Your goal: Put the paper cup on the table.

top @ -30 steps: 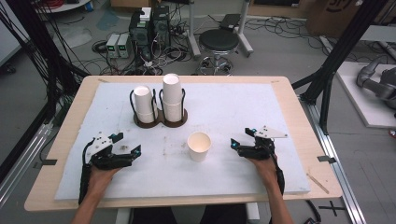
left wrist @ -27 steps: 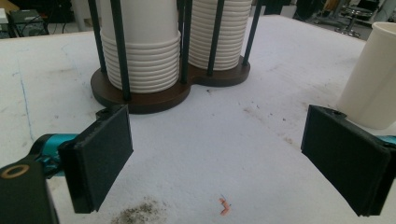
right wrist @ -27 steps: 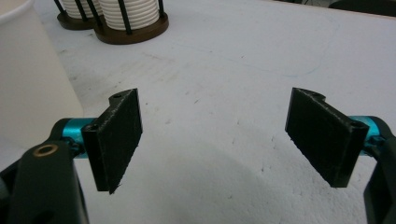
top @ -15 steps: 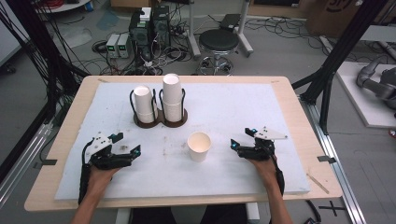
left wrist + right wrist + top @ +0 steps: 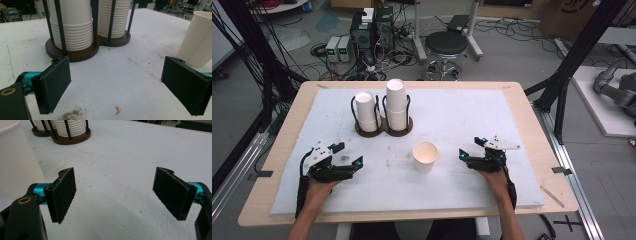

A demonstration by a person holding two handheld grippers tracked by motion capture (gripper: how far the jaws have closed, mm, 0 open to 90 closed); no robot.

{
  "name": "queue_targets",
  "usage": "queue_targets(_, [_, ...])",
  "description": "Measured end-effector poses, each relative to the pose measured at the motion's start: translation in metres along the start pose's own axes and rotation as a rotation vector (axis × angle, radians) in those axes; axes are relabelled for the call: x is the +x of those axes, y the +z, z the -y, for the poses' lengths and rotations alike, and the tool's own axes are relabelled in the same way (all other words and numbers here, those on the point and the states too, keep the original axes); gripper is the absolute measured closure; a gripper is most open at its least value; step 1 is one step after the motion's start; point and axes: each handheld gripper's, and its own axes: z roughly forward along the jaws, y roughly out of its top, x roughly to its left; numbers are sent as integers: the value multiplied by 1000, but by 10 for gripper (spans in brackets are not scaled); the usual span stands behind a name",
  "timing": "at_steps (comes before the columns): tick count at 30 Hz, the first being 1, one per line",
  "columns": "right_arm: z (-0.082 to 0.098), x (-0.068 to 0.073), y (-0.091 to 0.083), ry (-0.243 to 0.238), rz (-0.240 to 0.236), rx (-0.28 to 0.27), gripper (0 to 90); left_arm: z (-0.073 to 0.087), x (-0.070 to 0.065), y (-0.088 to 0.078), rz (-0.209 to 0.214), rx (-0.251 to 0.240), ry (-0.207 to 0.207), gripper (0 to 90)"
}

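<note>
A single white paper cup (image 5: 425,156) stands upright on the white mat (image 5: 452,120), between my two grippers. Behind it a brown two-slot holder (image 5: 384,128) carries two stacks of white cups (image 5: 396,104), the right stack taller. My left gripper (image 5: 348,155) rests on the mat at the front left, open and holding nothing. My right gripper (image 5: 468,148) rests at the front right, also open and holding nothing. In the left gripper view the holder (image 5: 82,51) lies ahead and the loose cup (image 5: 198,40) stands at the right. In the right gripper view the cup (image 5: 17,160) stands close at the left.
The mat covers a wooden table (image 5: 532,130). Dark specks (image 5: 72,113) and a small orange scrap (image 5: 117,110) lie on the mat near the left gripper. Behind the table stand a stool (image 5: 447,45), computer boxes and cables on the floor.
</note>
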Motion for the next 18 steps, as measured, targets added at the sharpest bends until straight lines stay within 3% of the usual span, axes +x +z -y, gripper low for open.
queue_targets(18, [1,-1,-2,15,-3,-17,194,-1,-2,3,-11,30,6,88])
